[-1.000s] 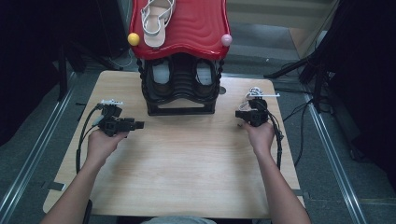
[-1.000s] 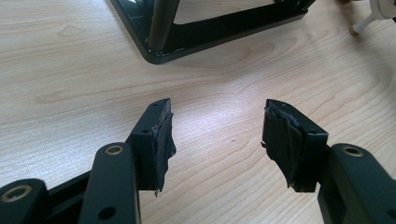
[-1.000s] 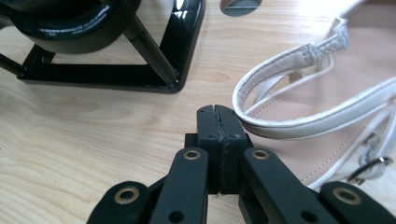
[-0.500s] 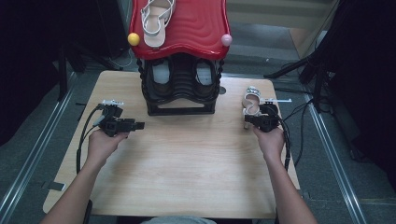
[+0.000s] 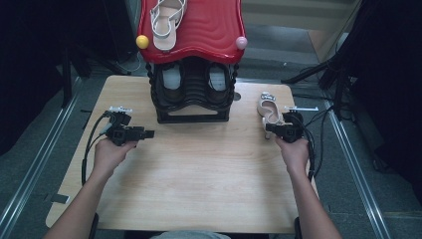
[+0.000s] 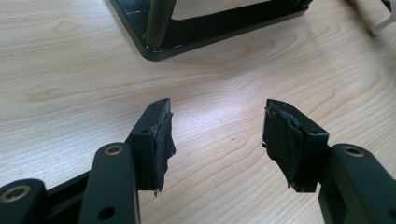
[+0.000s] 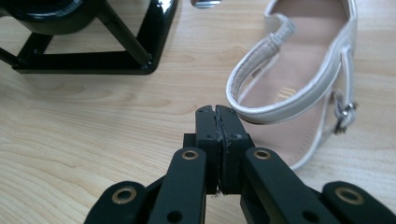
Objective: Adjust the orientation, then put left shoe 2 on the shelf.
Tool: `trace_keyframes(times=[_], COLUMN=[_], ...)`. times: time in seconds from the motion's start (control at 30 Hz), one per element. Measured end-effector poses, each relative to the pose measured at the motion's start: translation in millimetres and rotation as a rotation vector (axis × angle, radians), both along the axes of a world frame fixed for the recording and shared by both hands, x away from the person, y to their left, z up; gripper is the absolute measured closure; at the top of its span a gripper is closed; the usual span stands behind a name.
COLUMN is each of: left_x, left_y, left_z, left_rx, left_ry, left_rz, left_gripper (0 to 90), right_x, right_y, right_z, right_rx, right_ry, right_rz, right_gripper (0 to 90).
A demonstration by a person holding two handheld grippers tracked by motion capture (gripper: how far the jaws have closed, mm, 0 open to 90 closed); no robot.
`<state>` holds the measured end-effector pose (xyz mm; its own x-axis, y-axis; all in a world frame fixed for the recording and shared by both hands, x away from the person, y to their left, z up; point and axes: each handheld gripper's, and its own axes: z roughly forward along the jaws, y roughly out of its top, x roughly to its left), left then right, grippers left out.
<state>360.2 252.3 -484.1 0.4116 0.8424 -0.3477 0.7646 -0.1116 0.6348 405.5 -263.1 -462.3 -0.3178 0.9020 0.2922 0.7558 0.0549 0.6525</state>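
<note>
White sandal (image 5: 269, 110) on wooden table (image 5: 199, 184), just beside right tool (image 5: 271, 130).

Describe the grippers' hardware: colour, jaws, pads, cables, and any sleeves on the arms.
Both are black. The left gripper has flat jaw arms with brass-ringed pivot holes and frayed black pads. The right gripper is built the same way. In the high view each carries a small pale plate on top and trails a black cable. The forearms are bare, with no sleeves.
</note>
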Motion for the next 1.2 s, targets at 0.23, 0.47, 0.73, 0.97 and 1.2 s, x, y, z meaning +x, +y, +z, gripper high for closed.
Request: trace_keyframes(times=[0.23,0.47,0.73,0.97,1.2], left_x=[0.5,1.0,0.8,1.3,1.6], left_y=[0.4,0.1,-2.0,-2.2,-3.3], left_z=[-0.5,-0.9,-1.9,-2.4,-3.3], left_rx=[0.003,0.005,0.007,0.010,0.010], left_ry=[0.001,0.003,0.000,0.010,0.010], left_rz=[0.001,-0.006,-0.005,-0.015,-0.018], left_gripper=[42.2,42.2,42.2,42.2,42.2], right_x=[13.1,31.5,48.1,64.4,77.9], right_y=[8.0,10.4,10.4,11.0,3.7], right_z=[13.8,18.9,26.0,25.1,12.2], right_rx=[-0.009,-0.022,-0.042,-0.049,-0.040], right_ry=[-0.022,-0.012,-0.041,-0.026,0.005], right_rz=[-0.003,-0.006,-0.041,-0.076,-0.120], right_gripper=[87.2,84.1,82.2,80.5,77.9])
